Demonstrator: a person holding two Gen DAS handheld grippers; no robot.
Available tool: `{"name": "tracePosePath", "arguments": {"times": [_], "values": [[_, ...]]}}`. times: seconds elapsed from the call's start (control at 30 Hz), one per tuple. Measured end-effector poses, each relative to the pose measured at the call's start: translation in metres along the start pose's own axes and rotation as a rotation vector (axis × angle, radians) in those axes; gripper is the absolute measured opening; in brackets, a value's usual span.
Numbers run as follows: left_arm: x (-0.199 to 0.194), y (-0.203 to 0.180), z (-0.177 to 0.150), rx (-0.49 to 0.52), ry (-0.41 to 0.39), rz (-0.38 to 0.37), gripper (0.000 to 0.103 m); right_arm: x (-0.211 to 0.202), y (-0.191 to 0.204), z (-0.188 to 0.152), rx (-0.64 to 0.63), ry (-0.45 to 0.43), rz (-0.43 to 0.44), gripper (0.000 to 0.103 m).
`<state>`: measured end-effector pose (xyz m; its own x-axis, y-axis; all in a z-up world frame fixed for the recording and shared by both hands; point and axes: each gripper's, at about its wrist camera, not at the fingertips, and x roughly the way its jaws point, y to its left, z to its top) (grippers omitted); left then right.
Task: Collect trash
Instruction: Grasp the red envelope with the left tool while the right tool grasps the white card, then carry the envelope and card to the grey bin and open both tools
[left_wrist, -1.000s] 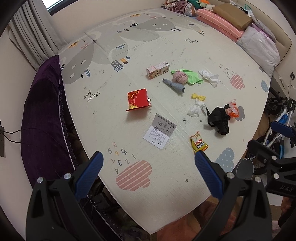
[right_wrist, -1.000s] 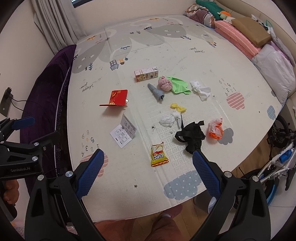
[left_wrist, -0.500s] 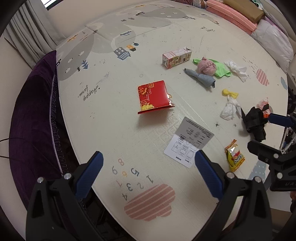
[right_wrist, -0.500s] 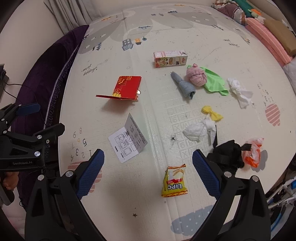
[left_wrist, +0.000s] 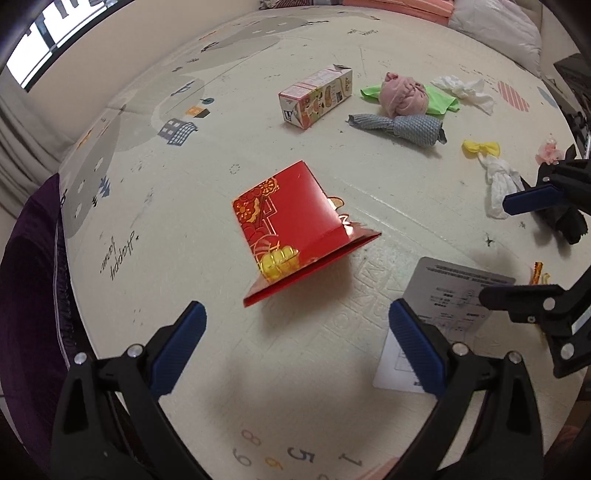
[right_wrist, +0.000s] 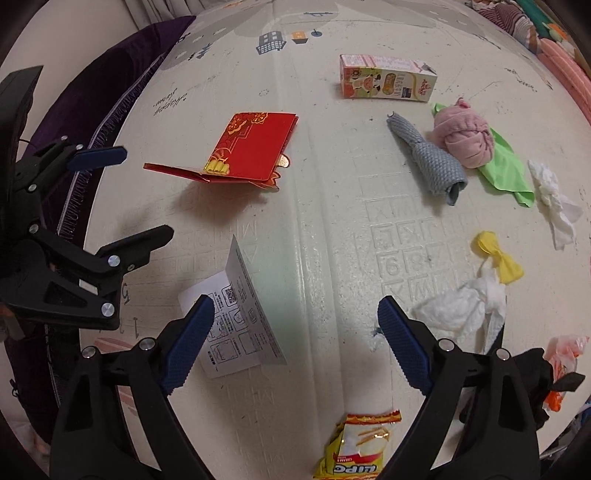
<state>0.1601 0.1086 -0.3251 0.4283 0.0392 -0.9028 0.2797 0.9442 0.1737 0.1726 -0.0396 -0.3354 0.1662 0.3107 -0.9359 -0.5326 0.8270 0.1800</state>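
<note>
"LIPO" is printed on the yellow snack packet (right_wrist: 356, 448), which is seen low between the spread, empty fingers of the right gripper (right_wrist: 295, 328). "Happy home" is written on the play mat (left_wrist: 207, 129). The folded red envelope (left_wrist: 295, 225) is found just ahead of the left gripper (left_wrist: 295, 339), whose jaws are held wide apart, empty. A milk carton (left_wrist: 316, 96) is laid on its side well beyond.
</note>
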Motion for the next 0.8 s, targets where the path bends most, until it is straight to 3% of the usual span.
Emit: {"name": "tracePosePath", "arguments": {"times": [0.2,0.3,0.37,0.43,0.5,0.57,0.73,0.8], "values": [[0.026,0.002,0.002,0.075,-0.038,-0.014,0.099,0.026,-0.001,-0.004,-0.019,0.059,0.052,0.067],[0.031,-0.002,0.003,0.128,-0.060,-0.021,0.099,0.032,-0.001,-0.007,-0.015,0.085,0.100,0.046],[0.031,-0.005,0.006,0.161,-0.082,-0.024,0.093,0.034,-0.001,-0.009,0.001,0.097,0.144,0.026],[0.035,-0.008,0.008,0.183,-0.071,-0.024,0.038,0.035,-0.001,-0.011,0.020,0.109,0.187,0.015],[0.041,-0.006,0.011,0.161,-0.038,-0.065,0.022,0.032,0.000,-0.012,0.026,0.101,0.201,0.007],[0.041,-0.006,0.012,0.155,-0.046,-0.058,0.018,0.026,0.001,-0.012,0.029,0.088,0.204,0.000],[0.028,-0.011,0.014,0.153,-0.052,-0.067,0.003,0.007,0.000,-0.009,0.046,0.049,0.184,0.000],[0.023,-0.014,0.015,0.151,-0.045,-0.072,0.002,0.000,-0.001,-0.009,0.057,0.034,0.166,0.000]]}}
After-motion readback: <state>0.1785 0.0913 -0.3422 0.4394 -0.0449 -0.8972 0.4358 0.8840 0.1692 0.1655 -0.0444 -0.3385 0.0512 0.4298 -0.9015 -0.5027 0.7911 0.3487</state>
